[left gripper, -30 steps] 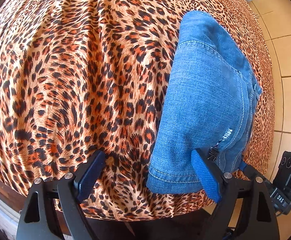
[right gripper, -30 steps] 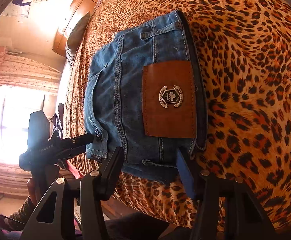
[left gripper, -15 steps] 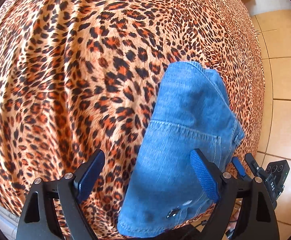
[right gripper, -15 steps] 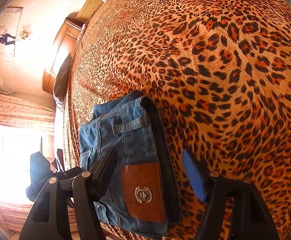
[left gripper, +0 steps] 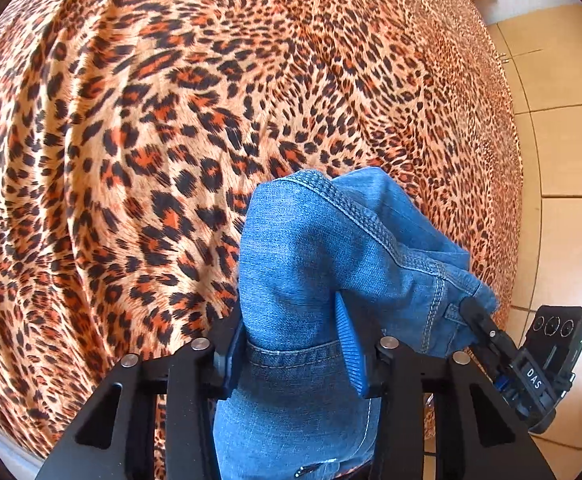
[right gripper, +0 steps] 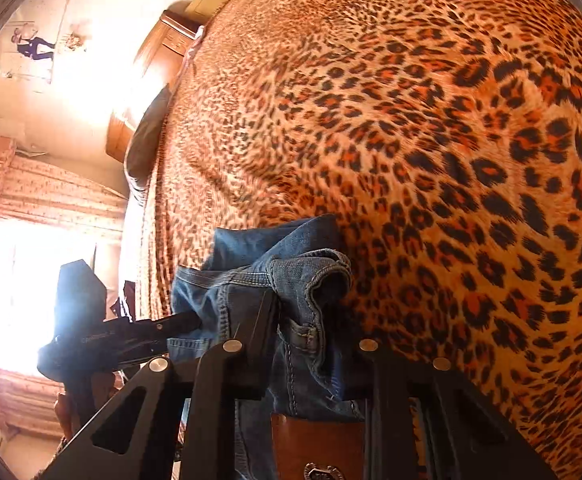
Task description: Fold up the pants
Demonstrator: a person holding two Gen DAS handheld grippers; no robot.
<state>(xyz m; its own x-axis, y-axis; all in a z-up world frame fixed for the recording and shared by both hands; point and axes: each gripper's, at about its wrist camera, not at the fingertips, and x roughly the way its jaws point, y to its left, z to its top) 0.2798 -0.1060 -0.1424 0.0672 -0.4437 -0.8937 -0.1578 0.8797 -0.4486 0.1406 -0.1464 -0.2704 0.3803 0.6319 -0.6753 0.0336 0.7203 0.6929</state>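
Note:
The folded blue denim pants (left gripper: 315, 264) are bunched and lifted above the leopard-print bedspread (left gripper: 171, 120). My left gripper (left gripper: 295, 352) is shut on one end of the pants, its blue pads pinching the denim. My right gripper (right gripper: 311, 340) is shut on the waistband end of the pants (right gripper: 291, 280); a brown leather patch (right gripper: 315, 448) shows below between its arms. Each gripper shows in the other's view: the right one (left gripper: 487, 328) at the lower right, the left one (right gripper: 179, 322) at the left, both biting the denim.
The leopard bedspread (right gripper: 411, 140) fills both views. Tiled floor (left gripper: 563, 160) lies beyond the bed's right edge. A wooden headboard (right gripper: 163, 48), a dark pillow (right gripper: 147, 140), curtains and a bright window (right gripper: 31, 280) are at the left.
Both grippers have closed on the pants, which lay flat and folded a second ago. The pants are now bunched and raised off the bedspread, nearer the cameras.

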